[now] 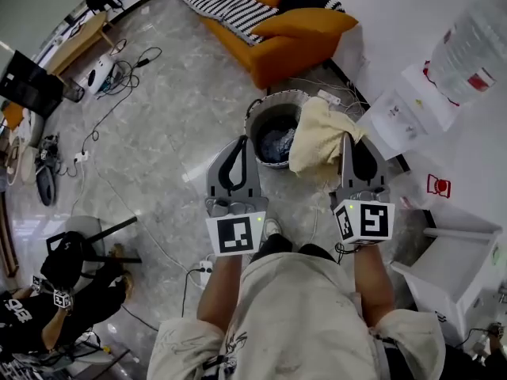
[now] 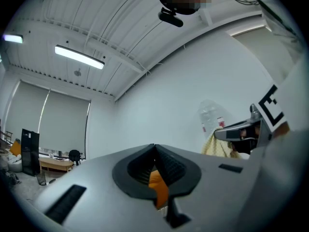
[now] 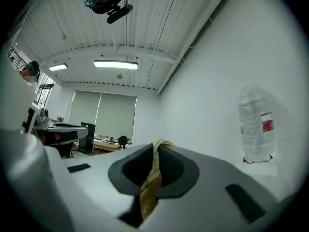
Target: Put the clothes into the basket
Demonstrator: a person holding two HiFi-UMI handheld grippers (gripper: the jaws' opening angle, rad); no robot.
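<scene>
A round grey basket stands on the floor in front of me, with dark and bluish clothes inside. My right gripper is shut on a pale yellow cloth, which hangs beside the basket's right rim. In the right gripper view the yellow cloth is pinched between the closed jaws of the right gripper. My left gripper points at the basket's left rim. Its jaws are shut and hold nothing in the left gripper view, where the yellow cloth shows at the right.
An orange sofa with a striped blanket stands beyond the basket. A power strip and cables lie by the basket. A white shelf unit is at the right. A person sits on the floor at the bottom left.
</scene>
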